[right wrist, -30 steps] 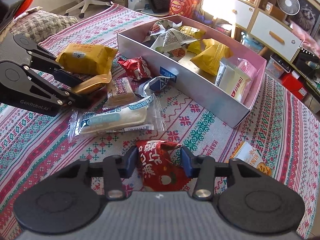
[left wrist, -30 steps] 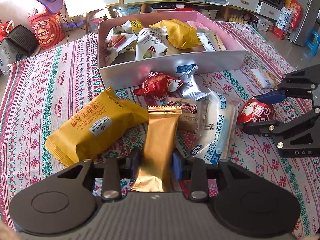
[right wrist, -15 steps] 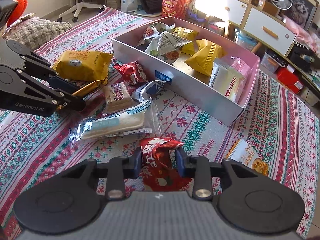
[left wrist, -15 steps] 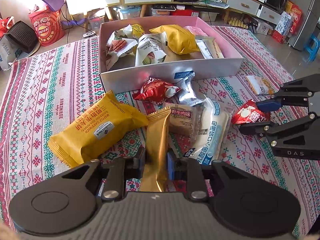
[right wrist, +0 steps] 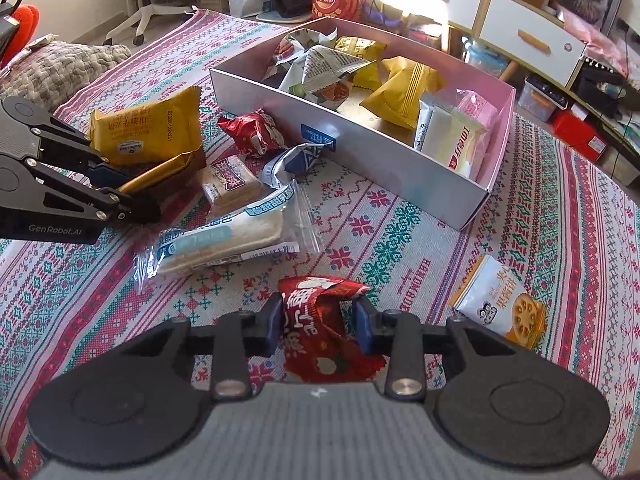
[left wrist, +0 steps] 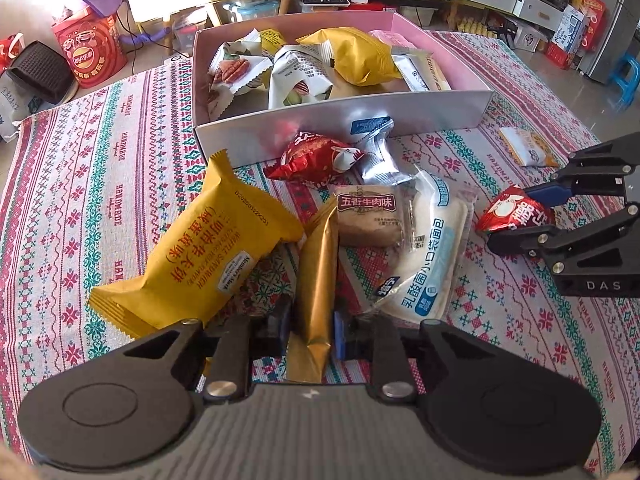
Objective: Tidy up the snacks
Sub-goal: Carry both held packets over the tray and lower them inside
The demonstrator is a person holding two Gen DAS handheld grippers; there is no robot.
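We have the left gripper [left wrist: 313, 330] clamped on a gold foil packet [left wrist: 316, 280], whose far end leans between the yellow waffle sandwich pack [left wrist: 200, 256] just to its left and the brown beef-flavour cake [left wrist: 366, 218] just to its right. Our right gripper [right wrist: 318, 326] is pinched tight on a crumpled red snack packet [right wrist: 316, 316]. The pink box [right wrist: 404, 172], already holding several snacks, sits ahead of both grippers on the patterned cloth [right wrist: 400, 248], with a white biscuit packet [right wrist: 500, 304] just right of the right gripper.
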